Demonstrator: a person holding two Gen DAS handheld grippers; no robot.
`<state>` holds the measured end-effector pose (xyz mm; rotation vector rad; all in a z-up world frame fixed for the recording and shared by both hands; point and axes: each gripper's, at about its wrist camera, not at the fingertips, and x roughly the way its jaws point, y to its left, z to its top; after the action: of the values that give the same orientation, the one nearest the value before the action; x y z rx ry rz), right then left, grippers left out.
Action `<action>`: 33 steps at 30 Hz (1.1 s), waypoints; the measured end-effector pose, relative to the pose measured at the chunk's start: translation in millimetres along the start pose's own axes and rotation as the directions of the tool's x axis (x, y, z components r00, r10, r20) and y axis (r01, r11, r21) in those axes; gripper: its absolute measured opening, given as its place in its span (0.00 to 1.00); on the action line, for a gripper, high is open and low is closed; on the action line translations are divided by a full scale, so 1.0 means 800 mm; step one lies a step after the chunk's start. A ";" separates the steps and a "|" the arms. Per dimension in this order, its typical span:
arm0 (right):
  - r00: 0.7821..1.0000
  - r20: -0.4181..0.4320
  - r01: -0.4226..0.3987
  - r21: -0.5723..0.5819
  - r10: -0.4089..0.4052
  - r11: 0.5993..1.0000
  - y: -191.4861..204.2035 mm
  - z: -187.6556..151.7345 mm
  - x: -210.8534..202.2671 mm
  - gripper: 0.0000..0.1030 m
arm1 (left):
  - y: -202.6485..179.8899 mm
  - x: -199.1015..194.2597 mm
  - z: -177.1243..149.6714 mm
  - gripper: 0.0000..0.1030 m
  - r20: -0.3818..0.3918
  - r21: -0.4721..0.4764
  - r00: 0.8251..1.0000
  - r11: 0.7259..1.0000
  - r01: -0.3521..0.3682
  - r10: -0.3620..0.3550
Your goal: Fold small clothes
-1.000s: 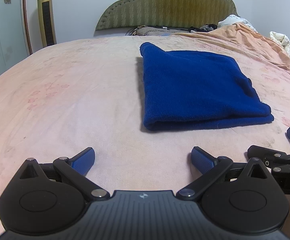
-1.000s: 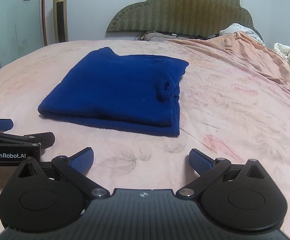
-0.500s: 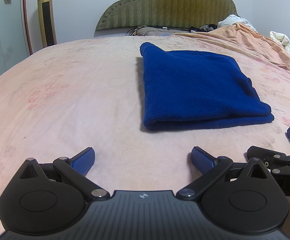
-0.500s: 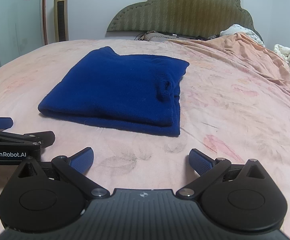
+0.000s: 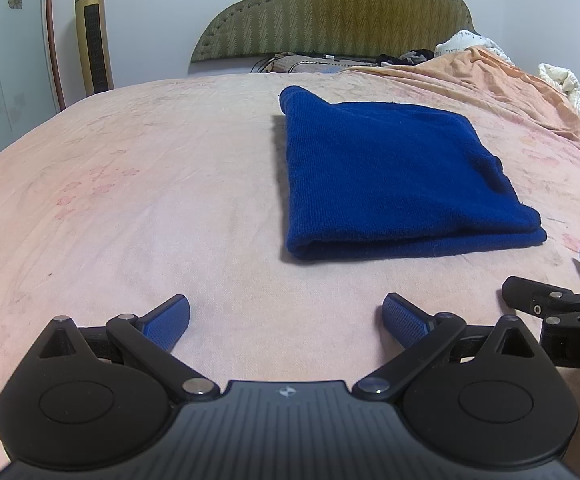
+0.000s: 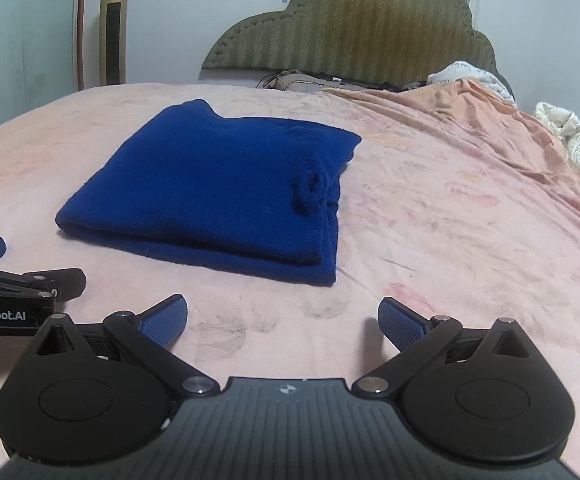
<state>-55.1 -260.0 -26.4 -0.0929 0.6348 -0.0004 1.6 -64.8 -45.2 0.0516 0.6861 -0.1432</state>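
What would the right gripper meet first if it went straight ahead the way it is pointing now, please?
Probably the near folded edge of the blue garment. The right gripper, open and empty, points at it across bare pink bedsheet; how high it rides above the sheet is unclear.

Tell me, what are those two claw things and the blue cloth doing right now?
Left gripper open, empty. Right gripper open, empty. Blue garment folded, flat on bed, untouched. Nothing in the way.

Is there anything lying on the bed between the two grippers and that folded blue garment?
Nothing visible. Only bare pink sheet lies between the open left gripper, the open right gripper and the folded blue garment.
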 end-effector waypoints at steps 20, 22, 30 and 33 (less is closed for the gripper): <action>1.000 -0.008 -0.022 -0.003 0.022 1.000 0.015 0.002 -0.001 1.00 | 0.022 -0.009 -0.010 1.00 0.004 0.001 0.999 0.999 -0.038 0.038; 0.999 -0.012 -0.031 0.021 0.031 0.999 0.010 0.001 0.000 1.00 | 0.024 -0.009 -0.010 1.00 0.002 -0.003 0.999 0.999 -0.035 0.035; 0.999 -0.022 -0.036 0.036 0.037 0.999 0.008 -0.003 0.003 1.00 | 0.023 -0.009 -0.009 1.00 0.002 -0.001 0.999 0.999 -0.040 0.040; 0.999 -0.023 -0.037 0.035 0.037 0.999 0.008 -0.003 0.003 1.00 | 0.023 -0.009 -0.009 1.00 0.002 -0.001 0.999 0.999 -0.040 0.040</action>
<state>-55.1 -253.9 -30.6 -0.0480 0.6597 0.0234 -5.7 -45.4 -46.1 0.0642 0.6827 -0.1045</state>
